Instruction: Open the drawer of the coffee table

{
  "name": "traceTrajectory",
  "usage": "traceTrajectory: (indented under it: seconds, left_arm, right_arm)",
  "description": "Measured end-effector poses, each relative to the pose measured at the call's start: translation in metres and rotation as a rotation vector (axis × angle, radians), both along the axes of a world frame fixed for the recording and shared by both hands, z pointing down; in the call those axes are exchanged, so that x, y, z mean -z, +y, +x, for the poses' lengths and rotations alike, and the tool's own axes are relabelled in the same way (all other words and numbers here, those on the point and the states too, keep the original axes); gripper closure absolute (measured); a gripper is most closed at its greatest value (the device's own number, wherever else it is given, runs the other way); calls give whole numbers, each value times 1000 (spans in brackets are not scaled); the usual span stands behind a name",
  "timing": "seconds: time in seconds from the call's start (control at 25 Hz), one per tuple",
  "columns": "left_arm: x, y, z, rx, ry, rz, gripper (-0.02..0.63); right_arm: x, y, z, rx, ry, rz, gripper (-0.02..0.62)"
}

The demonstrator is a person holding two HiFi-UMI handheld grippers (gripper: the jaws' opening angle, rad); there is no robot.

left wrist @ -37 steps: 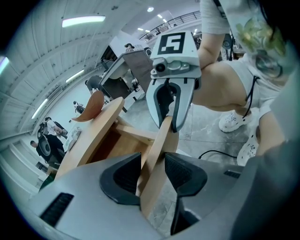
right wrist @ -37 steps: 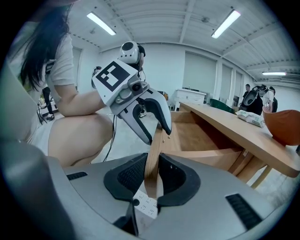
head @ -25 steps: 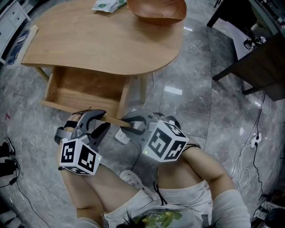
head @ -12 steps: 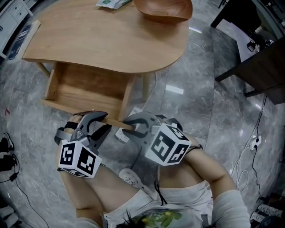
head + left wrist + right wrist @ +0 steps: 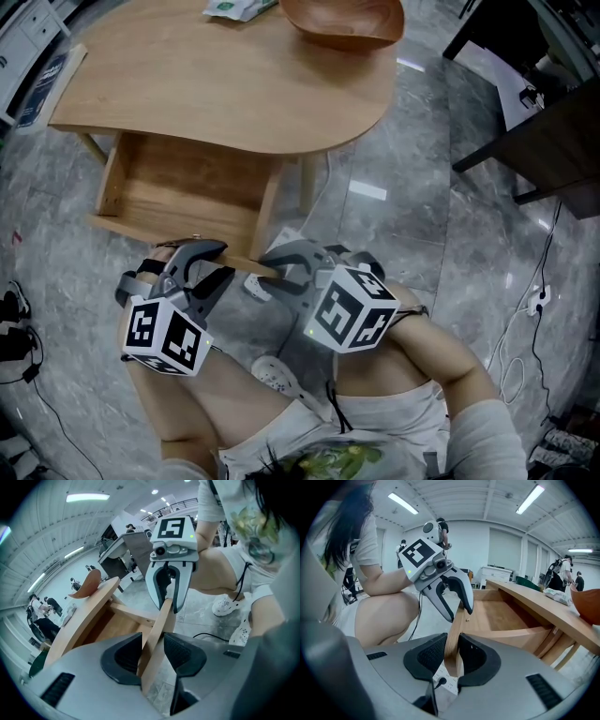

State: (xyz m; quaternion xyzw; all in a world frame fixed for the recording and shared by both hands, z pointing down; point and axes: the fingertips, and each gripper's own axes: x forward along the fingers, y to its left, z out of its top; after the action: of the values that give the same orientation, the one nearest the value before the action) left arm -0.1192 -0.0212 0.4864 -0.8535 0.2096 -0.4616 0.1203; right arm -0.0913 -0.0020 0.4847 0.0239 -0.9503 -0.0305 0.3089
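While right tongs [image 5: 281, 271] clamp the drawer front [image 5: 141, 231], left tongs [image 5: 212, 262] are closing on it.

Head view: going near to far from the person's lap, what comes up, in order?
Near to far: white perforated clog shoe → thin light-wood drawer front board → open light-wood drawer → curved light-wood tabletop → brown wooden bowl.

Wooden bowl [image 5: 342, 23] cut by top edge, drawer [image 5: 178, 192] rear hidden under tabletop [image 5: 216, 84]
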Motion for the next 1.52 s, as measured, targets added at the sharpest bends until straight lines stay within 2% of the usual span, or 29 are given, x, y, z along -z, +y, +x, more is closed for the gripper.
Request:
traceTrajectory:
  seconds: [0.44, 0.68, 1.16, 1.52]
  left_arm:
    - [2, 0, 2, 0, 27, 6, 454]
    - [0, 7, -1, -15, 33, -26, 459]
    - [-2, 13, 0, -27, 44, -44, 463]
    - [-1, 12, 0, -24, 88, -45, 463]
  right_arm:
    - [1, -1, 2, -8, -2, -19, 514]
    - [-1, 7, 0, 27, 12, -40, 509]
    - [-3, 12, 1, 27, 25, -33, 509]
    - [-4, 12, 1, 30, 17, -61, 509]
